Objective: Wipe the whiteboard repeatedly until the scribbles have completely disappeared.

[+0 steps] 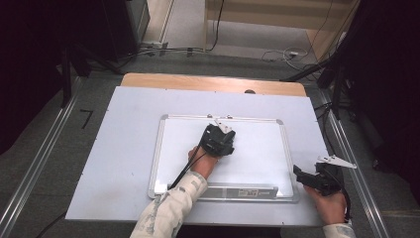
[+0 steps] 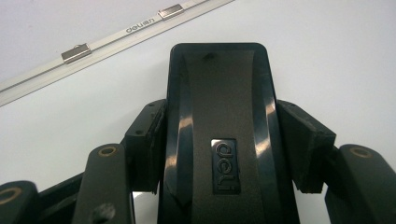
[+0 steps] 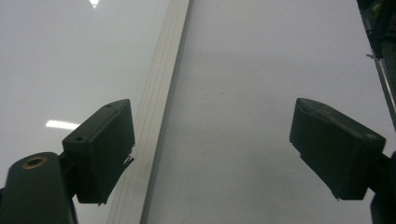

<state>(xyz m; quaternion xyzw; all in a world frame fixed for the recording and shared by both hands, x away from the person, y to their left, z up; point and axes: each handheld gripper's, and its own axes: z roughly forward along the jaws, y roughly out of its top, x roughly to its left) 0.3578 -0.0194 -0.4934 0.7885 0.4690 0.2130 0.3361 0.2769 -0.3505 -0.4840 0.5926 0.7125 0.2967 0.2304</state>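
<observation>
Left claw (image 2: 219,140) pinches the eraser (image 2: 217,116) flat on the whiteboard (image 1: 257,148) for wiping; right claw (image 3: 210,154) spread, parked off the board's edge on the table (image 1: 124,148).

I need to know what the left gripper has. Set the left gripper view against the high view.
Left gripper view alone: a black whiteboard eraser clamped between the left gripper's pads, with an embossed logo on its back, and metal clips on the frame.
High view alone: the right gripper at the board's right edge, the person's forearms, the grey table, the floor.
Both: the whiteboard, wiped clean.
</observation>
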